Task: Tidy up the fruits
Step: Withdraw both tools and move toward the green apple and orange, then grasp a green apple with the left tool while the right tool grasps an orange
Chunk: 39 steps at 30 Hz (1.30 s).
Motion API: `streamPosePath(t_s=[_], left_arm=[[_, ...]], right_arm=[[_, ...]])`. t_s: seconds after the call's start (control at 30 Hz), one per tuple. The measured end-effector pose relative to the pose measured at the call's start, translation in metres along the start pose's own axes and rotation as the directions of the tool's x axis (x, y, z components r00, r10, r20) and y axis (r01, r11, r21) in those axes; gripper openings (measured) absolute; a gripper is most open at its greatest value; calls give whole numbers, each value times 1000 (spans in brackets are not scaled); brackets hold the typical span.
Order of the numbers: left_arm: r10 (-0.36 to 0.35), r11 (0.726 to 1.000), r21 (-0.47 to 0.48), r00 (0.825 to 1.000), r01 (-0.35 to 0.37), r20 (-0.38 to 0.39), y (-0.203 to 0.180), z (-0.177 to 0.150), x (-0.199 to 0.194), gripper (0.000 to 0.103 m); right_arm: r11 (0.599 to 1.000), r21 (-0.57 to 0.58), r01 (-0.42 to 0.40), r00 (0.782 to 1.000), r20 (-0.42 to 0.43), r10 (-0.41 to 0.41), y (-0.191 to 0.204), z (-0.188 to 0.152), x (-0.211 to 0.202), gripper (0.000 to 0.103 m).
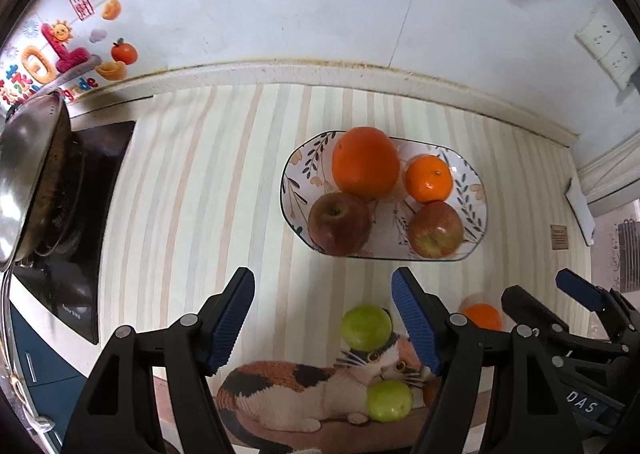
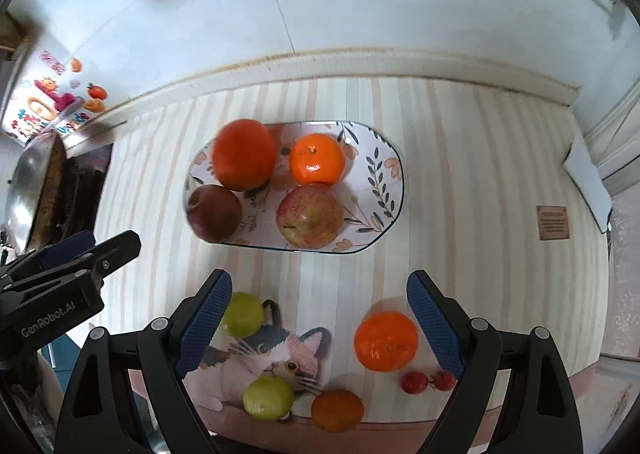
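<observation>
- left gripper [image 1: 323, 324]: jaws apart, nothing between the pads, raised over the striped worktop [image 1: 192, 189] and pointing steeply down.
- right gripper [image 2: 319, 324]: jaws spread wide, empty, raised beside the left one.
- plate [image 2: 394, 177]: oval, leaf-patterned, on the worktop; carries a large orange [image 2: 244, 153], a mandarin [image 2: 317, 159], a dark red apple [image 2: 214, 213] and a paler apple [image 2: 310, 215].
- loose fruit near the front edge: two green fruits [image 2: 243, 314] [image 2: 268, 397] on a cat-print mat [image 2: 276, 354], an orange [image 2: 386, 341], a smaller orange fruit [image 2: 337, 410], two small red fruits [image 2: 414, 382].
- wok [image 1: 28, 169] on the hob at left.
</observation>
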State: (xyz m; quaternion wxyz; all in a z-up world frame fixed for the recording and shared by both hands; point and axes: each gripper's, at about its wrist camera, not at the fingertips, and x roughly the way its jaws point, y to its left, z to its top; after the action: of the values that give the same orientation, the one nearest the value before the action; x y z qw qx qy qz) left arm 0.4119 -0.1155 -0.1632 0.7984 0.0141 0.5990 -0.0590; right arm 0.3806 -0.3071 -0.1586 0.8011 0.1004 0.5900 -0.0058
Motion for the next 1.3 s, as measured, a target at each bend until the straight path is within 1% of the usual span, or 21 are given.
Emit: streamPosePath(t_s=[0.33, 0.53, 0.7, 0.83, 0.9, 0.97, 1.03, 1.1, 1.17, 1.23, 1.3], left_arm=[[-24, 999, 30, 997, 22, 73, -1, -32, -53, 70], [-40, 999, 40, 993, 35, 113, -3, -47, -79, 70], [-52, 998, 33, 991, 48, 123, -3, -54, -86, 70], [-50, 998, 37, 994, 47, 102, -4, -61, -81, 70], [-43, 998, 44, 996, 40, 76, -6, -66, -73, 70], [-37, 998, 53, 999, 35, 36, -9, -72, -60, 70], [-28, 997, 74, 999, 30, -27, -14, -81, -40, 70], [-31, 995, 88, 994, 41, -108, -21, -91, -13, 70], [-47, 993, 95, 983, 65, -180, -28, -100, 13, 69], [-79, 991, 83, 961, 105, -267, -35, -108, 40, 69], [-110, 989, 59, 936, 138, -335, -43, -114, 66, 69]], right_arm=[[1000, -22, -18, 994, 112, 20, 8, -30, -70, 91], [999, -31, -34, 986, 162, 39, 16, -46, -103, 91], [998, -28, -62, 983, 174, 66, 18, -55, -114, 91], [995, -6, -96, 984, 153, 96, 13, -61, -109, 91], [994, 8, -110, 987, 123, 108, 7, -65, -100, 91], [990, 38, -133, 989, 72, 130, -3, -71, -83, 92], [985, 78, -151, 988, 4, 151, -15, -79, -61, 91], [978, 128, -164, 984, -56, 172, -29, -89, -39, 92], [970, 169, -174, 977, -90, 191, -41, -97, -23, 91], [963, 207, -172, 973, -119, 199, -53, -105, -6, 91], [955, 242, -170, 969, -136, 207, -63, -112, 7, 91]])
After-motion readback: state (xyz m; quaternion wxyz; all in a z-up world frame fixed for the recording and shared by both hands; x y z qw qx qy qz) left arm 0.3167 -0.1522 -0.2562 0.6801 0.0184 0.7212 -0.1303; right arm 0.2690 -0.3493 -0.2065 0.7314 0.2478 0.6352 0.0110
